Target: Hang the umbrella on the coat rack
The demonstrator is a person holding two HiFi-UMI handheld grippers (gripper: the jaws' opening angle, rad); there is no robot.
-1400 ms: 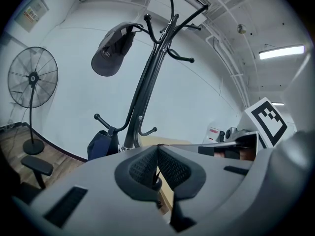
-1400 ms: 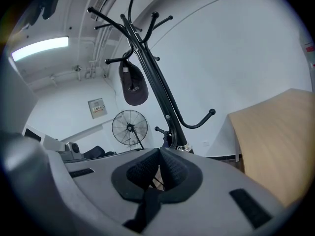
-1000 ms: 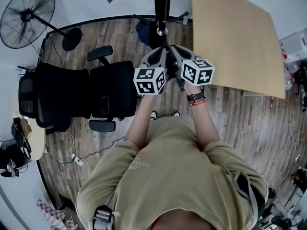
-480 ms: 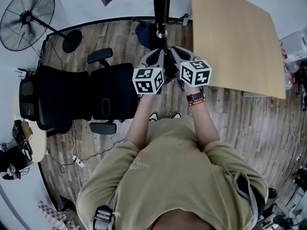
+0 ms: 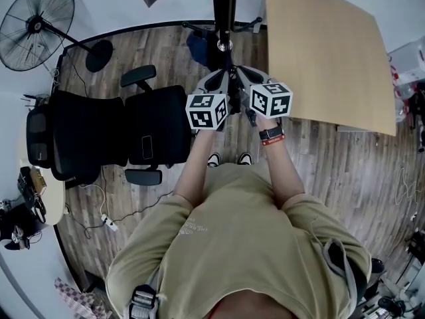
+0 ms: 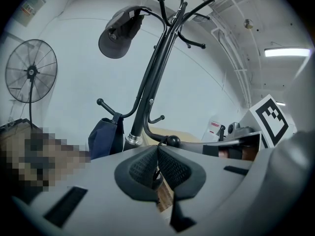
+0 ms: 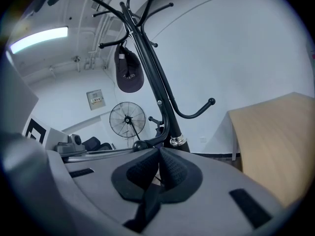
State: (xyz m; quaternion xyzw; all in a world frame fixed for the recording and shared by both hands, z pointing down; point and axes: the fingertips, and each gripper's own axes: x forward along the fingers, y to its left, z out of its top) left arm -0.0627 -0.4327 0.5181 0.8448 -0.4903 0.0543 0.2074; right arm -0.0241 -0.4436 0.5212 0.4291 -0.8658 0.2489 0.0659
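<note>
The black coat rack (image 5: 224,5) stands right in front of me, its pole (image 6: 147,97) rising past both grippers. My left gripper (image 6: 157,163) and right gripper (image 7: 158,165) are held side by side at a low hook's ball tip (image 6: 172,141). Both are shut, and a thin black strap (image 6: 156,154) runs from between the pads up toward that ball tip. Whatever hangs from the strap is hidden under the grippers. A navy fabric bundle (image 6: 106,134) hangs on another low hook; I cannot tell whether it is an umbrella or a bag.
A dark cap (image 6: 120,33) hangs from an upper hook. A standing fan (image 5: 36,22) and two black office chairs (image 5: 106,135) are at the left. A wooden table (image 5: 325,52) is at the right, close to the rack.
Both grippers shifted slightly at the rack and came back to nearly the same spot. They stay shut and close together.
</note>
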